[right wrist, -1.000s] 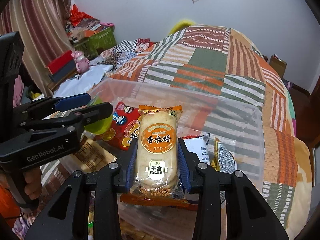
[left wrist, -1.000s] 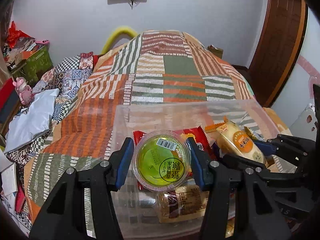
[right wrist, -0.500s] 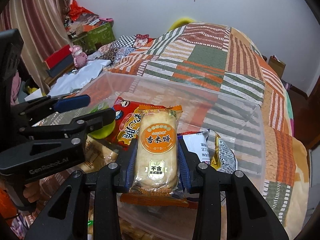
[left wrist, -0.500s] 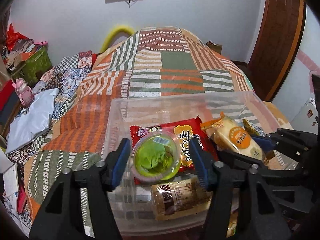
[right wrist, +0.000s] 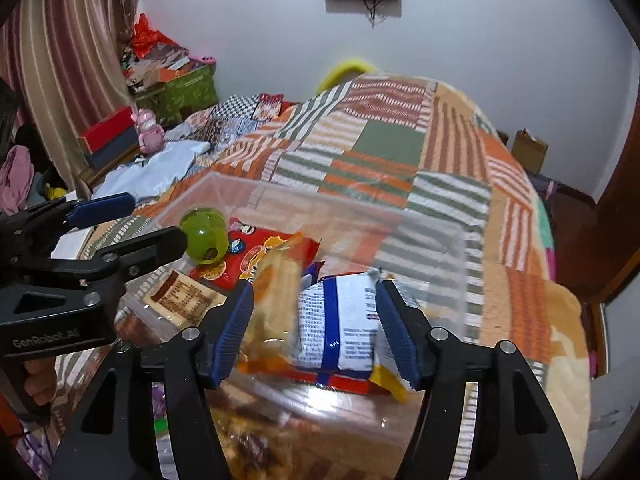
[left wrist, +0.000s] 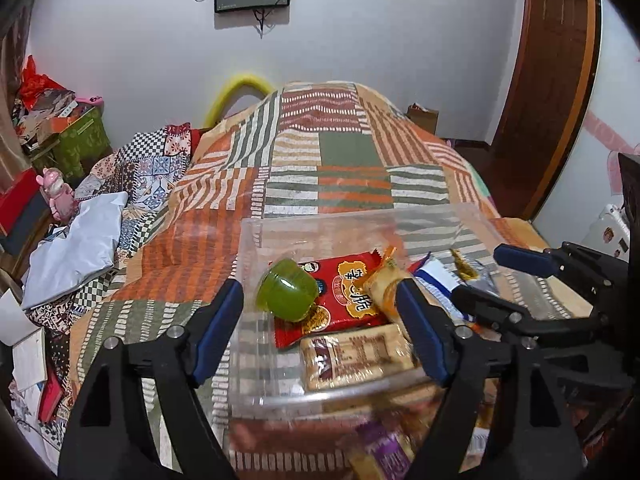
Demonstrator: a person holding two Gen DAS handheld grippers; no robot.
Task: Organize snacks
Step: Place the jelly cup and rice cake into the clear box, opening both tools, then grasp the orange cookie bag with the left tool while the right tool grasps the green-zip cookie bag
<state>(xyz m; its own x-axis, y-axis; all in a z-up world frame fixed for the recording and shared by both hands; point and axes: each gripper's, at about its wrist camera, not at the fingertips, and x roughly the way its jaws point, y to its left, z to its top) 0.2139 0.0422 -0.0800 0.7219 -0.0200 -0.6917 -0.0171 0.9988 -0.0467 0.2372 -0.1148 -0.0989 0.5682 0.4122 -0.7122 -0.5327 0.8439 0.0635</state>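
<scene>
A clear plastic bin point(left wrist: 472, 216) stands on the patchwork bed and holds snacks. My left gripper point(left wrist: 320, 324) is open above its near edge. The green jelly cup point(left wrist: 286, 296) lies tipped on a red snack bag point(left wrist: 344, 296) inside the bin; it also shows in the right wrist view point(right wrist: 204, 236). My right gripper point(right wrist: 316, 324) is open. The orange rice cracker pack point(right wrist: 272, 300) is blurred between the jaws, leaning toward the left finger, over a white and blue packet point(right wrist: 340, 324). A brown cookie pack point(left wrist: 356, 356) lies at the bin's front.
The bed quilt point(left wrist: 352, 160) stretches behind the bin. More snack packs point(left wrist: 384, 448) lie blurred on the near side below the bin. Clutter and boxes point(right wrist: 172, 80) stand at the left wall. A wooden door point(left wrist: 552, 80) is at the right.
Both grippers opened. The green jelly cup dropped from the left gripper and tipped onto the red bag. The rice cracker pack came loose from the right gripper and is falling into the bin.
</scene>
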